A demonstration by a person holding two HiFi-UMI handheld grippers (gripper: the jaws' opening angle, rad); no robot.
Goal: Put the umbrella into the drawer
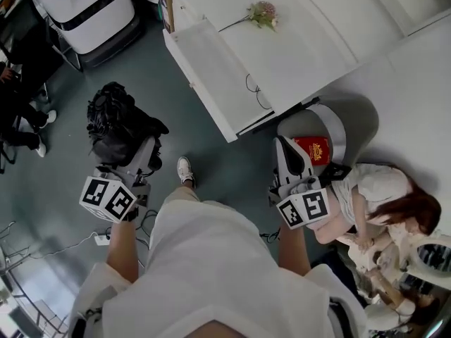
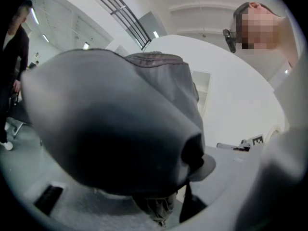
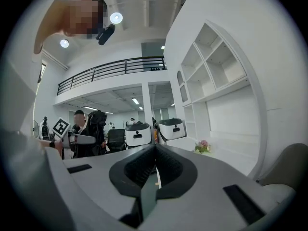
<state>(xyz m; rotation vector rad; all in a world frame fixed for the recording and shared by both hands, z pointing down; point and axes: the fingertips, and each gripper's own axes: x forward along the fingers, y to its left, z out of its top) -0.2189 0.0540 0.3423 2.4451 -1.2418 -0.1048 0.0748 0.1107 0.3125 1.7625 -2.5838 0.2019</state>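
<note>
**Carry step: umbrella gripped, drawer not yet reached**

Head view: left gripper (image 1: 134, 157) fingers clamp the black crumpled fabric umbrella (image 1: 120, 122), well apart from the white pulled-out drawer (image 1: 211, 69). Right gripper (image 1: 285, 150) is empty. Next move, I'd say: clear the drawer's near rim, then lower it in. Open floor (image 1: 211, 160) lies between; a seated person (image 1: 380, 203) is near on the right.

Left gripper view: umbrella (image 2: 115, 129) fills the fingers.

Right gripper view: fingers (image 3: 139, 170) closed together, nothing between them.

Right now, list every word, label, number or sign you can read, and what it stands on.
No words or numbers can be read.
Red object: gold print, too small to read.
Left cube: black-and-white square markers, no letters.
Right cube: the same kind of markers, no letters.
</note>
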